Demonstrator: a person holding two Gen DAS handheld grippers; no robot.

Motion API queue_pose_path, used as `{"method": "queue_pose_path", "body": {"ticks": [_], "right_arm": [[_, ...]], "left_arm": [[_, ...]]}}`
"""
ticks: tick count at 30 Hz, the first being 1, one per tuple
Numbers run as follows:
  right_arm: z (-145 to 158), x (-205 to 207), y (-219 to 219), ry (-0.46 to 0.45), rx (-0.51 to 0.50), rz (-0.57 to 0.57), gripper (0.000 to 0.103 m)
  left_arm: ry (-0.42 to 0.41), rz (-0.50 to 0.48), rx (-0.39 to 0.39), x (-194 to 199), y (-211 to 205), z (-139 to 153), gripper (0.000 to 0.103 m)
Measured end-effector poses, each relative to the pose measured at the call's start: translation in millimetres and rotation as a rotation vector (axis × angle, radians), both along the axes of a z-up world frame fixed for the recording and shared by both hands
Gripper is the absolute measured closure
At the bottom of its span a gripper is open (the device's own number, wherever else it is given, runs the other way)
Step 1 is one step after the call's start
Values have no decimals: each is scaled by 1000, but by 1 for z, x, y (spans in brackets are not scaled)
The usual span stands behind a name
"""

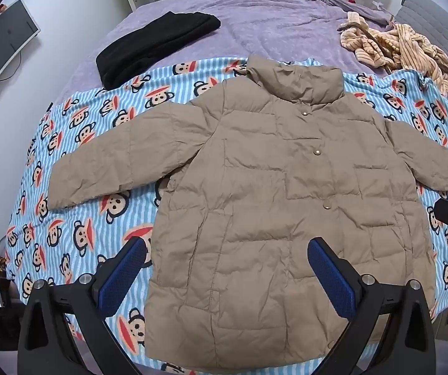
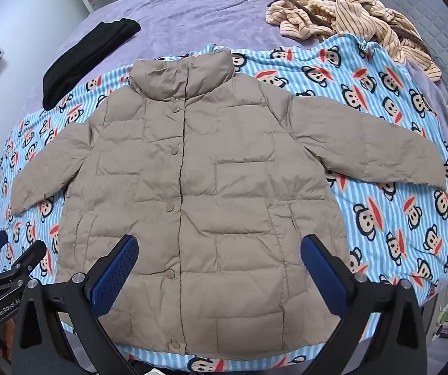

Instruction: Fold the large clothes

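Both tools, left tool and right tool, hover wide open above the jacket's hem.

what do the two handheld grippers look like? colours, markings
Both match: left gripper and right gripper have black angular plastic finger arms with silver screw heads, and blue textured pads on the inner faces. In the right wrist view, the left gripper's black body at the lower left edge carries white "GenRobot.AI" lettering. No cables or sleeves visible.

Bed under a purple cover, bearing a monkey-print blanket at its near edge, a folded black garment far left, and striped clothing at its far right corner.
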State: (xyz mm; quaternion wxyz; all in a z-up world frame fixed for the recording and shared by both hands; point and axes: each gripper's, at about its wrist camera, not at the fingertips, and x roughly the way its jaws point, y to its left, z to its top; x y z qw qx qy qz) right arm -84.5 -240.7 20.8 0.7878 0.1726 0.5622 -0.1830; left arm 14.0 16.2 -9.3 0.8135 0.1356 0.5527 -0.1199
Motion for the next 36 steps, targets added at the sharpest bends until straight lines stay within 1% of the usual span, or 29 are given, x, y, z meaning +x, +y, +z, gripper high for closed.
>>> {"method": "queue_pose_path", "body": {"ticks": [36], "right_arm": [[-2,2,2,1,0,0,0]], "left_arm": [[18,10,-9,0,4,-1,0]]}}
